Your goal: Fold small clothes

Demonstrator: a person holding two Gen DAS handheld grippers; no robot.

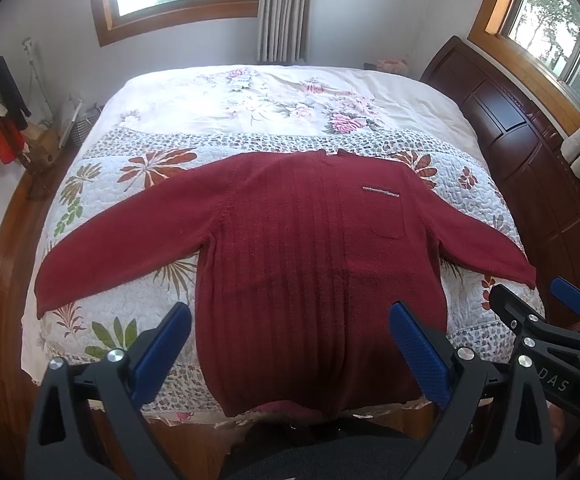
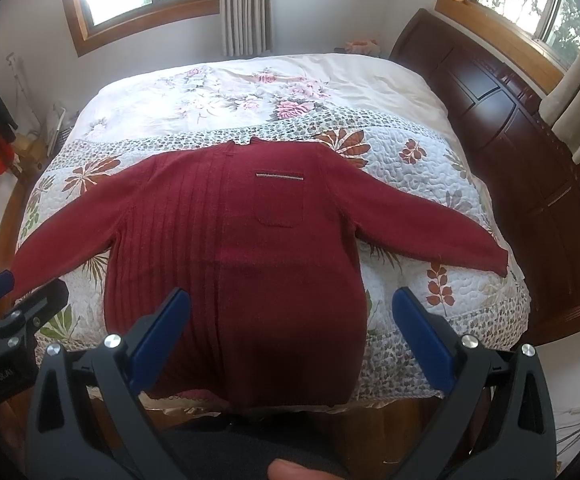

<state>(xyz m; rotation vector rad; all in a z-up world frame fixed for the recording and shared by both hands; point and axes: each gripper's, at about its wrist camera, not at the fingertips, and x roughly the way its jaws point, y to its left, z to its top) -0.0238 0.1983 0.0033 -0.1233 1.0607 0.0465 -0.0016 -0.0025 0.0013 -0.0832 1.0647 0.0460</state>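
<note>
The red sweater (image 1: 314,240) lies flat and face up on the bed (image 1: 162,184), collar toward the far side, hem at the near edge, both sleeves spread out to the sides. This layout is prob. on purpose: w/ body smooth and sleeves open, every edge is easy to reach for a first fold. The chest pocket (image 2: 280,200) faces up, so the front is on top.

The left gripper (image 1: 290,344) hangs above the hem, its fingers (image 1: 420,354) spread wide, holding nothing. The right gripper (image 2: 290,332) hangs just beside it, over the hem's right part, fingers (image 2: 160,332) also spread, nothing between them. Both are apart from the cloth, approx. level w/ each other, which fits a two-handed start.

Judgement: folding is not yet begun; no crease or fold shows. Next move likely needs each gripper to go to a sleeve or a shoulder, then bring it over the body. The knit looks thick and soft, so it may sag or slip if pinched at only one layer.
</note>
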